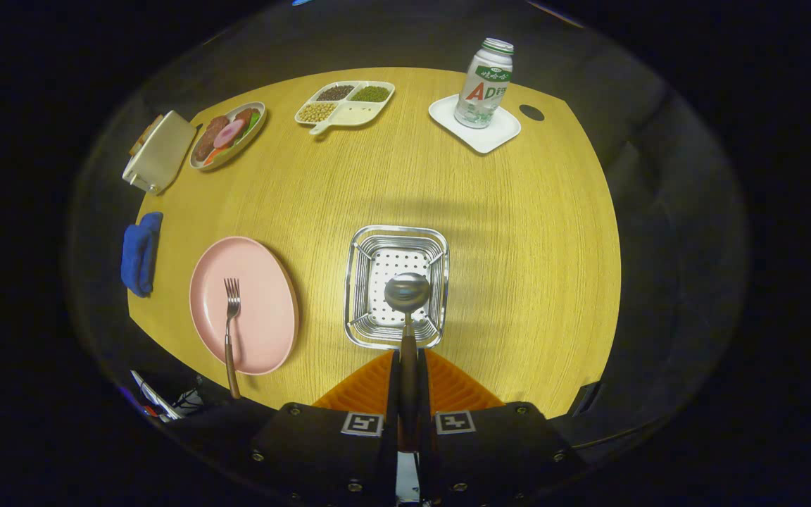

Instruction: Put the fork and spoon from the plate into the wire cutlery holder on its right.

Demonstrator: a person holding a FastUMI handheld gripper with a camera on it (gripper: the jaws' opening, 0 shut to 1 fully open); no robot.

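1. The gripper [407, 366] fingers pinch the spoon [407, 292] by its handle, bowl above the wire cutlery holder [397, 243].
2. Released off-centre, it may strike the rim.
3. The fork [230, 320] waits on the plate [265, 282], left.

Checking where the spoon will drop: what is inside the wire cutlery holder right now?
The square wire cutlery holder shows a bare perforated floor. The metal spoon, clamped between the gripper fingers, hangs over it and covers part of that floor. The fork lies on the pink plate.
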